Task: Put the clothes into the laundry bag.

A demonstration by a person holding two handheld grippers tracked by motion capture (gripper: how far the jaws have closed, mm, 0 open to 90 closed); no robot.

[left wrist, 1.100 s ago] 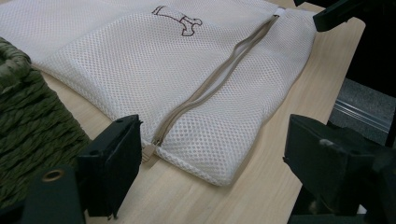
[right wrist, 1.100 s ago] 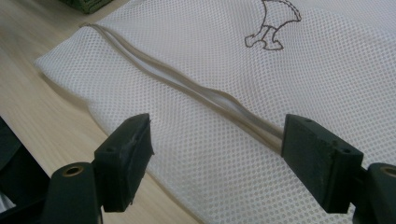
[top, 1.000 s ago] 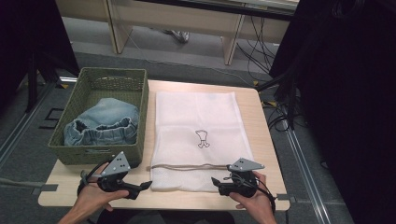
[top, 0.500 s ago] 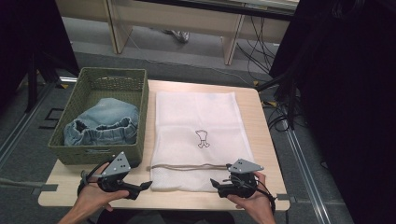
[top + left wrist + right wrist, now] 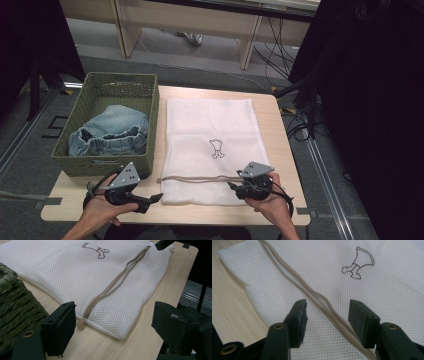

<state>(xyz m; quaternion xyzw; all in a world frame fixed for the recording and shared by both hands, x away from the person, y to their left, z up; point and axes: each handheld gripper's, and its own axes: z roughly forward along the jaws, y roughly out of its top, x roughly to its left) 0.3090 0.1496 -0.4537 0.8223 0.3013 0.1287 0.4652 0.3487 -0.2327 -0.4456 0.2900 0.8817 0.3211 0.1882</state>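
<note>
I see the white mesh bag (image 5: pixel 210 142) lying flat at frame centre on the pale wood bench (image 5: pixel 280 150), its tan zipper (image 5: pixel 200 179) near the lower edge. My right gripper (image 5: pixel 234 186) straddles the zipper; its fingers have just been closing, still apart. My left gripper (image 5: pixel 156 197) gapes wide, empty, lower left. Woven green basket (image 5: pixel 150 125) borders the bag's left edge; bare wood right.

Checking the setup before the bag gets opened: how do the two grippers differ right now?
The left gripper sits off the mesh bag at the zipper's pull end, jaws wide, nothing between them. The right gripper is over the bag's other side, and its jaws, which have just been closing, straddle the zipper without pinching it. Both are black, hand-held and low over the table.
</note>
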